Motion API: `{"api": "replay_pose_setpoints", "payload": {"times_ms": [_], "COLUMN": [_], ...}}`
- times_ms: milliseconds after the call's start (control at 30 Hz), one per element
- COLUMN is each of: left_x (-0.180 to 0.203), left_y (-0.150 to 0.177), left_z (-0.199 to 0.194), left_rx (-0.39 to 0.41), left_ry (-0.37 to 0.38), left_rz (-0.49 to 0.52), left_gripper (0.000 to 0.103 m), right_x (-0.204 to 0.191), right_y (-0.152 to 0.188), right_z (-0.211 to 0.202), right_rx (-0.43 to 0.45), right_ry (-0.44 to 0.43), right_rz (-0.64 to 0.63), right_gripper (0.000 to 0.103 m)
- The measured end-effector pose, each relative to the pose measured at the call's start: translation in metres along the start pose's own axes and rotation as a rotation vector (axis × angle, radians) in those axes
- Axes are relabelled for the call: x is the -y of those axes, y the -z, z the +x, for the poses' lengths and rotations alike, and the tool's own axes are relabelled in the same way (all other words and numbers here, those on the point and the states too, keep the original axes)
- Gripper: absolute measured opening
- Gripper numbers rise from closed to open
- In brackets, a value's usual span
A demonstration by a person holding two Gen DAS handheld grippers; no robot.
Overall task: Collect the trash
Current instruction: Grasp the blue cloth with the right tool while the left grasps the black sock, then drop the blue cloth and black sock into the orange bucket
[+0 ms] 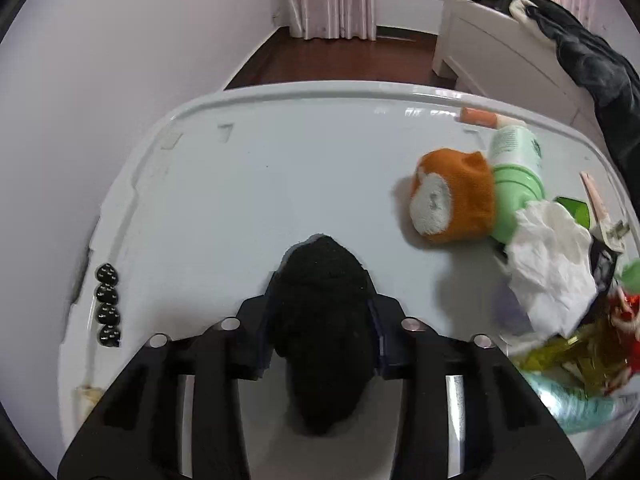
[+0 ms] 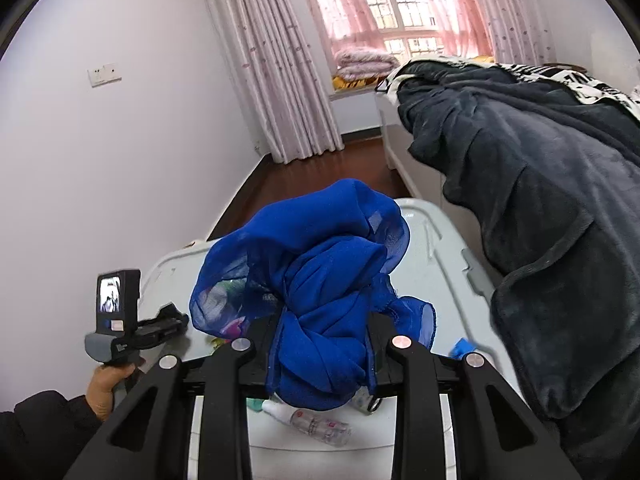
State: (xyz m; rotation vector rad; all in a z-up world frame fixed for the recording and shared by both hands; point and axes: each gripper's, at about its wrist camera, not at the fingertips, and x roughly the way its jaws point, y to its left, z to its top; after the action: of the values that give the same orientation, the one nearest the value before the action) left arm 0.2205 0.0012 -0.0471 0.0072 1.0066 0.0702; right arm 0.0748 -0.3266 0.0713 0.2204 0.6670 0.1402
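My left gripper is shut on a black rolled sock, which bulges out between the fingers just above the white plastic top. To its right lies a heap of litter: a crumpled white tissue, a yellow wrapper and a green bottle beside an orange sock. My right gripper is shut on a bunched blue sheer cloth held above the same top. The cloth hides most of the heap in the right wrist view. The left gripper shows low at the left, held by a hand.
A small clear bottle lies under the blue cloth. A strip of black dots sits at the top's left edge. A bed with a dark blanket stands close on the right, a bare wall on the left, dark floor beyond.
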Motion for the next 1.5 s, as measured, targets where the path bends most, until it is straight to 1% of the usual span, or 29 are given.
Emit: {"api": "replay_pose_setpoints", "payload": {"times_ms": [100, 167, 200, 267, 300, 333, 367, 400, 433, 533, 567, 600, 633, 733, 800, 833, 867, 933, 1067, 1167, 1200, 1233, 1267, 1300, 1333, 1367, 1400, 1433, 1500], "left_x": [0.004, 0.006, 0.005, 0.003, 0.003, 0.003, 0.004, 0.002, 0.001, -0.002, -0.002, -0.004, 0.001, 0.016, 0.024, 0.027, 0.028, 0.027, 0.022, 0.025, 0.025, 0.027, 0.028, 0.030, 0.031, 0.031, 0.031, 0.031, 0.029], "left_y": [0.011, 0.022, 0.034, 0.051, 0.067, 0.075, 0.092, 0.100, 0.115, 0.153, 0.167, 0.177, 0.185, 0.212, 0.228, 0.235, 0.240, 0.243, 0.245, 0.254, 0.255, 0.258, 0.259, 0.261, 0.262, 0.264, 0.263, 0.264, 0.263], "left_z": [-0.026, -0.052, -0.075, -0.105, -0.133, -0.147, -0.172, -0.185, -0.203, -0.240, -0.249, -0.254, -0.252, -0.242, -0.229, -0.222, -0.217, -0.212, -0.207, -0.202, -0.200, -0.197, -0.194, -0.191, -0.190, -0.187, -0.185, -0.183, -0.180], "left_rx": [0.031, 0.052, 0.067, 0.082, 0.105, 0.121, 0.147, 0.165, 0.186, 0.213, 0.219, 0.220, 0.215, 0.159, 0.094, 0.061, 0.033, 0.005, -0.028, -0.076, -0.094, -0.118, -0.129, -0.143, -0.152, -0.166, -0.176, -0.187, -0.206], "left_ry": [0.038, 0.076, 0.117, 0.166, 0.194, 0.208, 0.225, 0.233, 0.249, 0.313, 0.327, 0.324, 0.320, 0.324, 0.320, 0.321, 0.338, 0.360, 0.372, 0.375, 0.376, 0.370, 0.360, 0.343, 0.340, 0.347, 0.352, 0.355, 0.359], "left_rz": [0.042, 0.065, 0.066, 0.076, 0.096, 0.114, 0.145, 0.159, 0.173, 0.176, 0.178, 0.184, 0.194, 0.240, 0.260, 0.269, 0.269, 0.259, 0.248, 0.256, 0.262, 0.270, 0.274, 0.282, 0.286, 0.288, 0.288, 0.288, 0.281], "left_gripper": [0.033, 0.033, 0.033, 0.033, 0.033, 0.033, 0.033, 0.033, 0.033, 0.034, 0.034, 0.034, 0.034, 0.034, 0.034, 0.034, 0.034, 0.034, 0.035, 0.036, 0.037, 0.046, 0.066, 0.076, 0.085, 0.085, 0.085, 0.085, 0.085], "right_x": [-0.006, -0.011, -0.013, -0.015, -0.017, -0.020, -0.025, -0.029, -0.035, -0.055, -0.060, -0.065, -0.071, -0.084, -0.088, -0.088, -0.087, -0.085, -0.086, -0.086, -0.086, -0.086, -0.088, -0.087, -0.087, -0.087, -0.086, -0.085, -0.083], "right_y": [0.000, 0.002, 0.004, 0.010, 0.013, 0.017, 0.024, 0.028, 0.032, 0.052, 0.058, 0.065, 0.074, 0.102, 0.129, 0.137, 0.149, 0.167, 0.181, 0.187, 0.191, 0.197, 0.201, 0.202, 0.204, 0.202, 0.198, 0.192, 0.176], "right_z": [0.002, 0.002, 0.002, -0.004, -0.010, -0.018, -0.033, -0.042, -0.053, -0.096, -0.106, -0.117, -0.127, -0.140, -0.139, -0.138, -0.134, -0.127, -0.116, -0.106, -0.102, -0.098, -0.095, -0.091, -0.088, -0.086, -0.085, -0.085, -0.084], "right_rx": [0.002, 0.007, 0.006, -0.003, -0.003, 0.003, 0.006, 0.005, 0.002, -0.017, -0.026, -0.043, -0.066, -0.151, -0.236, -0.265, -0.304, -0.364, -0.429, -0.490, -0.513, -0.539, -0.557, -0.566, -0.575, -0.578, -0.573, -0.556, -0.517], "right_ry": [0.008, 0.016, 0.012, -0.024, -0.048, -0.065, -0.088, -0.094, -0.098, -0.122, -0.129, -0.130, -0.128, -0.127, -0.132, -0.133, -0.133, -0.139, -0.131, -0.141, -0.143, -0.144, -0.139, -0.130, -0.125, -0.123, -0.117, -0.111, -0.100], "right_rz": [-0.034, -0.055, -0.057, -0.050, -0.042, -0.034, -0.022, -0.022, -0.028, -0.070, -0.088, -0.112, -0.140, -0.208, -0.236, -0.240, -0.233, -0.227, -0.244, -0.246, -0.246, -0.249, -0.252, -0.254, -0.258, -0.261, -0.266, -0.275, -0.297], "right_gripper": [0.030, 0.030, 0.030, 0.030, 0.030, 0.030, 0.030, 0.030, 0.030, 0.031, 0.031, 0.032, 0.032, 0.032, 0.032, 0.032, 0.032, 0.032, 0.032, 0.033, 0.036, 0.046, 0.050, 0.054, 0.055, 0.055, 0.058, 0.062, 0.063]}}
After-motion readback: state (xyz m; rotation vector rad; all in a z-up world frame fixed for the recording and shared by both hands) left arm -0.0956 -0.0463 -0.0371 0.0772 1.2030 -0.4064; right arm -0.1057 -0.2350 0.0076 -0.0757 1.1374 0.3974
